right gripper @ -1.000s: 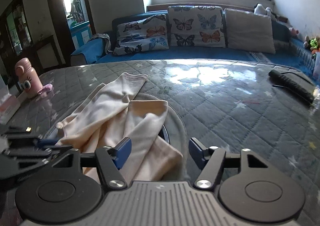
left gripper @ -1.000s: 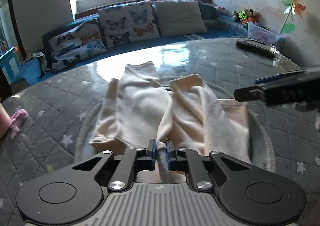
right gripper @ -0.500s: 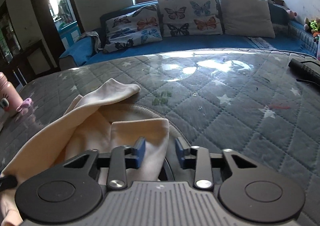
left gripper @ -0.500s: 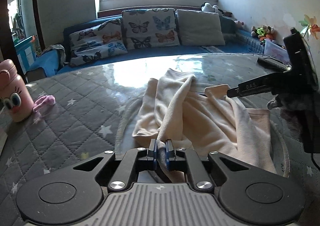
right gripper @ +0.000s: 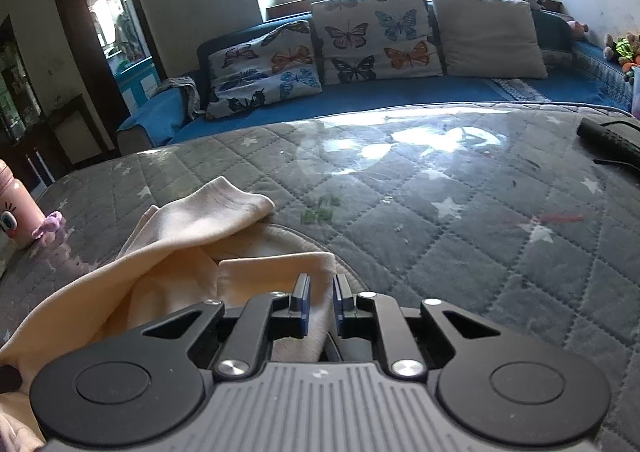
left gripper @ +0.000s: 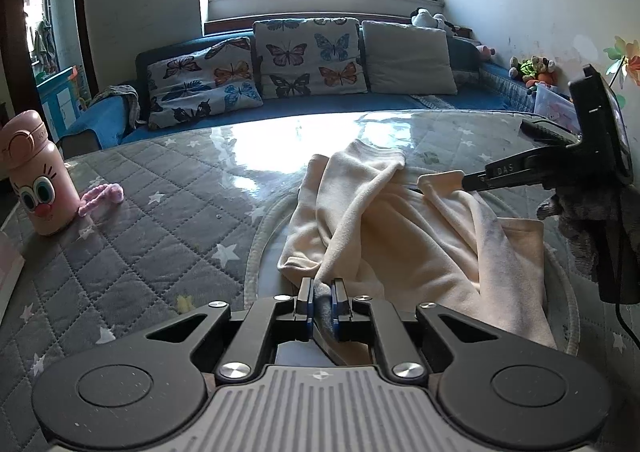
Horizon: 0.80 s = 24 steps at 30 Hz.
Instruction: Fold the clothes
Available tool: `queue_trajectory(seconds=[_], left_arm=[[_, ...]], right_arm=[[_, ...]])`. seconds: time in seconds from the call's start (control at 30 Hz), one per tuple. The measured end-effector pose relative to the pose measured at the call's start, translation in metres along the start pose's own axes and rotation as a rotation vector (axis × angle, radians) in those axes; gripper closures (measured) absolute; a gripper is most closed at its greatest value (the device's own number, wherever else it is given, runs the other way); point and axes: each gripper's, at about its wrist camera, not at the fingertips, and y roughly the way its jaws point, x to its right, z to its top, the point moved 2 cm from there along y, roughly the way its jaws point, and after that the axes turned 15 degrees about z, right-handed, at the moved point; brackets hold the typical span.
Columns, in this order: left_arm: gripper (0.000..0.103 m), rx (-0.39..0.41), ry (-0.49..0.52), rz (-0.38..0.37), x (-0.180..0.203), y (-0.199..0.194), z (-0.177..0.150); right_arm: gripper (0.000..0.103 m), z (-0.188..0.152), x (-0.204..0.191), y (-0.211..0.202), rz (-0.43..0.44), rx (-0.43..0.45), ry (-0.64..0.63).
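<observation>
A cream garment (left gripper: 400, 228) lies crumpled on the grey quilted star-pattern table (left gripper: 160, 212). My left gripper (left gripper: 322, 294) is shut on a gathered fold at its near edge, lifting it into a ridge. My right gripper (right gripper: 320, 292) is shut on a cream hem (right gripper: 276, 268) of the same garment; it also shows in the left wrist view (left gripper: 468, 182), pinching the far right corner. The garment's other end (right gripper: 216, 204) lies on the table ahead to the left.
A pink cartoon bottle (left gripper: 34, 176) and a pink hair tie (left gripper: 102, 196) sit at the table's left. A black object (right gripper: 608, 138) lies at the far right. A blue sofa with butterfly cushions (left gripper: 304, 52) stands behind the table.
My right gripper has closed from wide open onto the garment's hem. My left gripper kept its hold and pulled the cloth back and left, bunching it.
</observation>
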Motion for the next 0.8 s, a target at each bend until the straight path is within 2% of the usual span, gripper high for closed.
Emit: queue_trajectory(seconds=[0.1, 0.17, 0.23, 0.27, 0.3, 0.4, 0.47, 0.5, 0.57, 0.67, 0.8], left_arm=[[0.090, 0.010, 0.018, -0.008, 0.003, -0.002, 0.003], [0.090, 0.027, 0.038, -0.016, 0.009, -0.004, 0.005], [0.080, 0.041, 0.056, -0.021, 0.016, -0.005, 0.009], [0.068, 0.046, 0.063, -0.022, 0.019, -0.004, 0.012], [0.063, 0.049, 0.069, -0.023, 0.022, -0.001, 0.014], [0.062, 0.039, 0.091, -0.027, 0.033, 0.010, 0.020], [0.064, 0.024, 0.109, -0.025, 0.039, 0.019, 0.022], [0.077, 0.013, 0.117, -0.018, 0.042, 0.024, 0.022], [0.094, -0.004, 0.109, -0.006, 0.040, 0.029, 0.021], [0.099, -0.003, 0.069, 0.010, 0.027, 0.025, 0.018], [0.100, 0.014, 0.010, 0.034, 0.004, 0.010, 0.014]], right_arm=[[0.091, -0.001, -0.003, 0.005, -0.014, -0.007, -0.018], [0.096, -0.001, -0.004, 0.006, -0.017, -0.010, -0.026], [0.100, -0.002, -0.004, 0.004, -0.013, -0.008, -0.030], [0.101, -0.001, -0.004, 0.003, -0.014, -0.002, -0.033], [0.101, -0.002, -0.003, -0.002, -0.016, 0.005, -0.034], [0.101, -0.002, -0.002, -0.020, -0.025, 0.031, -0.039], [0.101, -0.002, -0.001, -0.032, -0.031, 0.049, -0.042], [0.101, -0.002, -0.001, -0.038, -0.035, 0.057, -0.043], [0.101, -0.002, 0.000, -0.050, -0.041, 0.075, -0.046], [0.101, -0.004, 0.004, -0.074, -0.057, 0.106, -0.052], [0.102, -0.012, 0.015, -0.119, -0.098, 0.152, -0.046]])
